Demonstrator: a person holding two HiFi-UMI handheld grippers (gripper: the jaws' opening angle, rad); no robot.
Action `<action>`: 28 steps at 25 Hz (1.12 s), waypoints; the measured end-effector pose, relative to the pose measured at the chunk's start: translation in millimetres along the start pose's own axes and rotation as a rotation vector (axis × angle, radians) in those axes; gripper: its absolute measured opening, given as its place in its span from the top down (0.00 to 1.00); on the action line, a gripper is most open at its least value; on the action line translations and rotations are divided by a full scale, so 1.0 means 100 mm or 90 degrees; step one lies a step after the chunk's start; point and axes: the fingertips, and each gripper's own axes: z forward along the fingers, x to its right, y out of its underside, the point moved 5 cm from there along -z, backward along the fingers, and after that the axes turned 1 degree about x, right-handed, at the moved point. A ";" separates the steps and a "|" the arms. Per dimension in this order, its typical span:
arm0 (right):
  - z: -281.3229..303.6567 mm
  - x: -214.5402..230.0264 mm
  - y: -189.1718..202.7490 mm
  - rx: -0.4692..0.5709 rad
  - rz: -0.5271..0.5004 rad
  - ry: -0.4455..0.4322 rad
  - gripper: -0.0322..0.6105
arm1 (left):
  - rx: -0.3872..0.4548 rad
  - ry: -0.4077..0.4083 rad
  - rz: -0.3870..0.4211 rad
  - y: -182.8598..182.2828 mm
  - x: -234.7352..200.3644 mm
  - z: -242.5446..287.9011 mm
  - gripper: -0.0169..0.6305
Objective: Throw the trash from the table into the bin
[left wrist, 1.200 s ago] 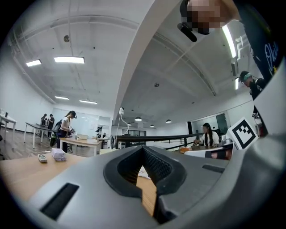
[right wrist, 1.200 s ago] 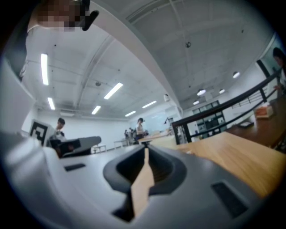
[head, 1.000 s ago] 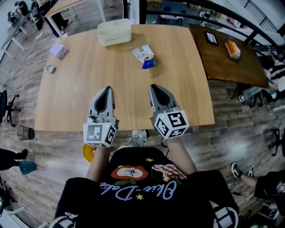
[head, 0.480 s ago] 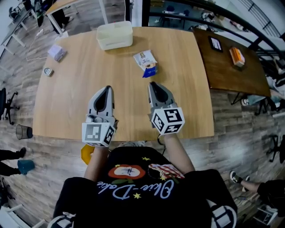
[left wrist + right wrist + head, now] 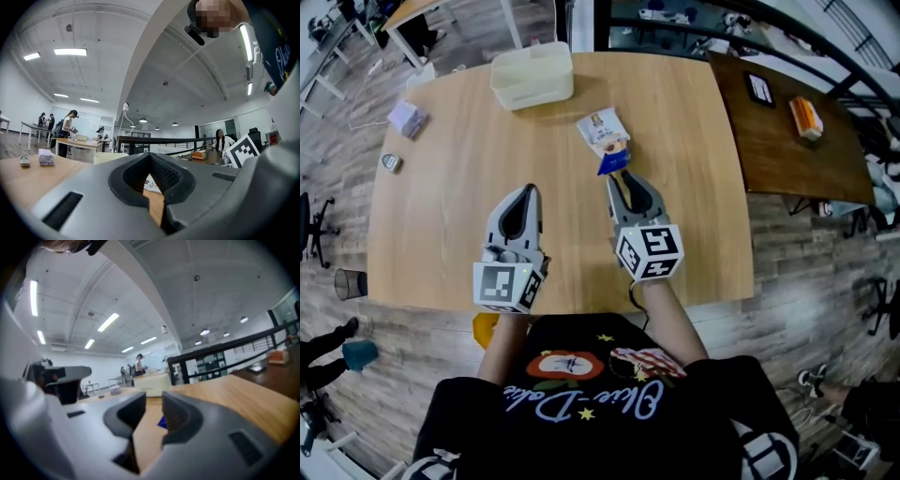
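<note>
A white and blue snack packet (image 5: 603, 133) lies on the wooden table (image 5: 450, 216), with its blue end (image 5: 612, 162) just ahead of my right gripper (image 5: 623, 178). The right jaws have just been opening and stand slightly apart with nothing between them. In the right gripper view the blue corner (image 5: 162, 422) shows through the gap of that gripper (image 5: 153, 401). My left gripper (image 5: 523, 192) hovers over bare table to the left, its tips meeting. Through the left gripper (image 5: 150, 157) a part of the packet (image 5: 151, 183) shows beyond.
A cream plastic tub (image 5: 532, 75) stands at the table's far edge. A small lilac pack (image 5: 406, 118) and a round tin (image 5: 390, 161) lie far left. A dark table (image 5: 787, 150) adjoins at the right. A black mesh bin (image 5: 352, 283) stands on the floor, left.
Both grippers have moved forward over the table towards the packet. The right one now sits close to its blue end, and its jaws have parted a little.
</note>
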 end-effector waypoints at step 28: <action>0.82 0.51 0.60 -0.150 0.012 0.085 0.46 | -0.039 -0.027 -0.029 0.18 -0.57 0.45 0.96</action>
